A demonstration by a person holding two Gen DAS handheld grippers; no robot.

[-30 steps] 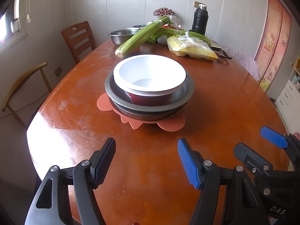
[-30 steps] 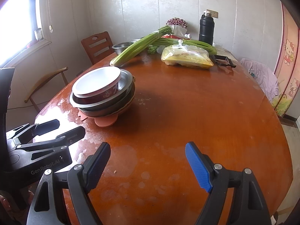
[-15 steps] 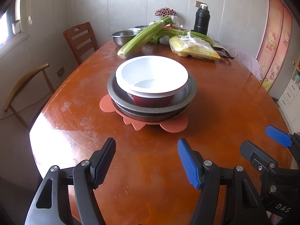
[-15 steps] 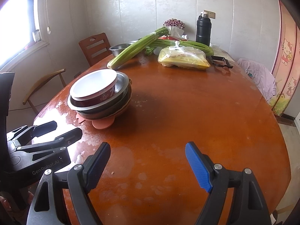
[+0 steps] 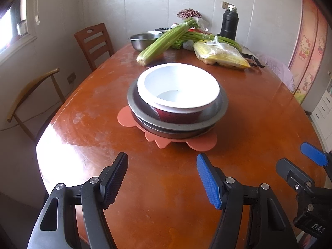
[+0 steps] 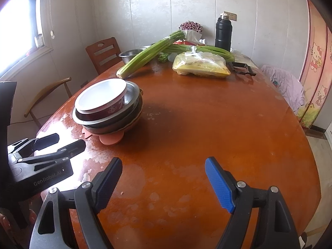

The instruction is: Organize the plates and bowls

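From the left wrist, a white-lined bowl (image 5: 178, 89) with a dark red outside sits nested in a stack of grey metal plates (image 5: 176, 122), which rests on a salmon-coloured mat (image 5: 182, 141) near the middle of the orange-brown table (image 5: 83, 112). The left gripper (image 5: 162, 167) hangs over bare tabletop short of the stack, jaws parted, nothing between them. From the right wrist, the same stack (image 6: 108, 112) lies far to the left, and the right gripper (image 6: 163, 169) is likewise spread wide and empty above the wood.

white bowl (image 5: 178, 89) nested upright in metal plates (image 5: 220, 112)
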